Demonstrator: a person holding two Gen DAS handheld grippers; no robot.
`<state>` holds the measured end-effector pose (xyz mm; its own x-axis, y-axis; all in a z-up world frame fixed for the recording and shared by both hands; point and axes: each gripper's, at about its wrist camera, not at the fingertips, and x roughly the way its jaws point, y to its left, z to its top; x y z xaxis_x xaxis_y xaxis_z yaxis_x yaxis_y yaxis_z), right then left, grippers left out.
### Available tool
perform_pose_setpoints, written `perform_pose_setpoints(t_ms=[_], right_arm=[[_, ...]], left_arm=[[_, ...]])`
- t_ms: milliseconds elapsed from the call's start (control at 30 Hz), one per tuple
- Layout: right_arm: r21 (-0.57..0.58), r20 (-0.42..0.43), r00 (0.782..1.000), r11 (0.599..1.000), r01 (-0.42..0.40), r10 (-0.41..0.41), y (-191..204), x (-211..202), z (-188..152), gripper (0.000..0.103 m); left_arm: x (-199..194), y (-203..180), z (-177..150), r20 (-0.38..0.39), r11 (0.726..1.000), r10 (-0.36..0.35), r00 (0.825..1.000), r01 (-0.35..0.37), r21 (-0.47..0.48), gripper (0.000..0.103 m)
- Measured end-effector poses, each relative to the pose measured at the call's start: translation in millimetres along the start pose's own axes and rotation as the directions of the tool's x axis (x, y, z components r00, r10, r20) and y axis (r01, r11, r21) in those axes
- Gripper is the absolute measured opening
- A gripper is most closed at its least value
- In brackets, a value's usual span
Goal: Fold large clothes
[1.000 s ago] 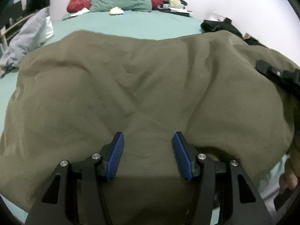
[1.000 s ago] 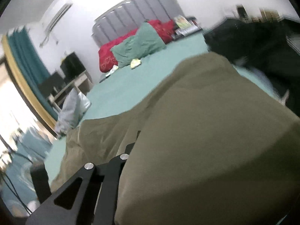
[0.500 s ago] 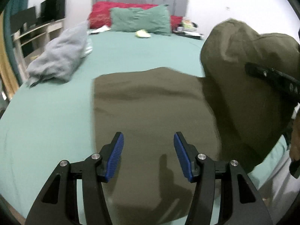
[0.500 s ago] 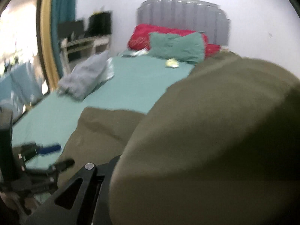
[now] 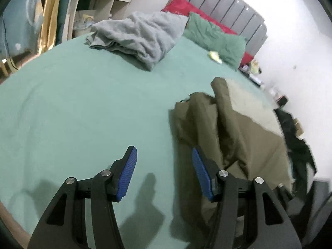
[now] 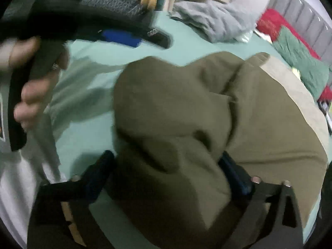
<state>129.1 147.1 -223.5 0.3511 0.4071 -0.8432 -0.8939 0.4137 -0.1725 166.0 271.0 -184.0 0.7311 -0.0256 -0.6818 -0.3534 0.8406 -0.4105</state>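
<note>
A large olive-green garment (image 5: 234,132) lies bunched on the teal bed, right of centre in the left wrist view. My left gripper (image 5: 164,170) is open and empty, over bare sheet just left of the garment's edge; its right finger sits at the cloth's edge. In the right wrist view the garment (image 6: 186,114) fills the middle, heaped between the blue-padded fingers (image 6: 234,174) of my right gripper (image 6: 166,166). The jaws stand wide apart with cloth bulging through. The left gripper (image 6: 122,37) and the hand holding it show at the upper left there.
A crumpled grey blanket (image 5: 141,35) lies at the bed's far left. Green pillow (image 5: 215,39) and red pillow (image 5: 186,4) rest against the grey headboard. Dark clothes (image 5: 296,141) lie at the bed's right edge. A shelf unit and gold-framed mirror stand left of the bed.
The left gripper has swung left off the garment to bare sheet. The garment, lifted high by the right gripper before, now lies heaped on the bed, and the right jaws have spread.
</note>
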Motion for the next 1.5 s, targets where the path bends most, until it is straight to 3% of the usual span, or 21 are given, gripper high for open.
perform_pose_setpoints(t_ms=[133, 267, 333, 467, 533, 567, 667, 733, 800, 967, 1000, 1033, 1067, 1167, 1233, 1300, 1400, 1500], right_arm=[[0.055, 0.067, 0.997, 0.998, -0.037, 0.033, -9.4, -17.8, -9.5, 0.101], [0.079, 0.146, 0.987, 0.994, -0.077, 0.065, -14.8, -49.5, -18.3, 0.1], [0.108, 0.166, 0.985, 0.992, -0.068, 0.049, -18.5, -58.9, -21.9, 0.1], [0.286, 0.211, 0.977, 0.955, -0.075, 0.013, -59.8, -90.7, -58.6, 0.1], [0.407, 0.219, 0.975, 0.912, -0.049, -0.045, -89.6, -102.0, -88.8, 0.1], [0.475, 0.215, 0.973, 0.879, -0.035, -0.077, -106.0, -103.7, -104.8, 0.101], [0.662, 0.214, 0.975, 0.742, -0.105, -0.053, -153.1, -88.8, -146.0, 0.1], [0.749, 0.27, 0.963, 0.624, -0.224, 0.02, -174.7, -70.2, -168.1, 0.1], [0.782, 0.359, 0.928, 0.512, -0.356, 0.097, -184.6, -46.7, -175.1, 0.1], [0.756, 0.441, 0.853, 0.397, -0.521, 0.28, -164.0, 23.3, -145.3, 0.101], [0.751, 0.445, 0.857, 0.412, -0.516, 0.26, -158.9, 29.8, -137.6, 0.1], [0.745, 0.44, 0.865, 0.439, -0.502, 0.242, -155.0, 31.8, -131.3, 0.092], [0.748, 0.419, 0.878, 0.46, -0.478, 0.231, -150.1, 33.4, -125.3, 0.065], [0.741, 0.369, 0.91, 0.531, -0.412, 0.191, -139.6, 19.2, -118.3, 0.042], [0.737, 0.342, 0.922, 0.557, -0.383, 0.182, -140.8, 2.5, -116.0, 0.04], [0.726, 0.3, 0.942, 0.603, -0.33, 0.153, -138.9, -15.1, -113.2, 0.039], [0.708, 0.227, 0.97, 0.668, -0.229, 0.091, -141.1, -39.1, -121.5, 0.039], [0.705, 0.164, 0.986, 0.694, -0.146, 0.041, -148.6, -64.9, -150.3, 0.039]], left_arm=[[1.6, -16.8, 0.7, -0.01, 0.992, -0.121, 0.993, 0.121, 0.022, 0.059], [-8.5, -64.5, 4.5, -0.006, 0.965, -0.226, 0.974, 0.225, 0.138, 0.059], [-9.7, -87.4, 4.1, -0.017, 0.949, -0.245, 0.969, 0.243, 0.203, 0.059], [21.3, -117.2, -9.6, -0.162, 0.927, -0.18, 0.97, 0.223, 0.302, 0.059], [41.8, -118.4, -25.9, -0.231, 0.931, -0.082, 0.969, 0.157, 0.329, 0.059], [48.7, -116.3, -35.6, -0.241, 0.93, -0.028, 0.97, 0.114, 0.35, 0.053], [48.5, -110.1, -47.4, -0.251, 0.93, -0.019, 0.968, 0.11, 0.352, 0.022], [38.8, -105.6, -52.2, -0.25, 0.939, -0.038, 0.968, 0.12, 0.321, 0.015], [27.3, -106.6, -57.3, -0.237, 0.943, -0.025, 0.971, 0.101, 0.317, 0.012], [1.6, -107.0, -70.7, -0.215, 0.949, 0.035, 0.976, 0.035, 0.315, 0.01], [0.4, -104.7, -73.2, -0.219, 0.951, 0.04, 0.975, 0.03, 0.309, 0.01], [-0.5, -101.4, -75.1, -0.225, 0.955, 0.047, 0.973, 0.022, 0.296, 0.01], [-1.7, -99.2, -76.7, -0.232, 0.959, 0.047, 0.971, 0.021, 0.282, 0.01], [-6.2, -107.3, -79.3, -0.265, 0.961, -0.015, 0.964, 0.088, 0.263, 0.01], [-6.6, -118.8, -82.1, -0.272, 0.952, 0.005, 0.962, 0.079, 0.297, 0.011], [-9.8, -130.5, -85.3, -0.298, 0.955, -0.023, 0.954, 0.109, 0.277, 0.014], [-15.6, -143.0, -97.7, -0.341, 0.954, -0.076, 0.937, 0.167, 0.247, 0.032], [-19.9, -153.3, -110.3, -0.363, 0.951, -0.127, 0.923, 0.217, 0.219, 0.047]])
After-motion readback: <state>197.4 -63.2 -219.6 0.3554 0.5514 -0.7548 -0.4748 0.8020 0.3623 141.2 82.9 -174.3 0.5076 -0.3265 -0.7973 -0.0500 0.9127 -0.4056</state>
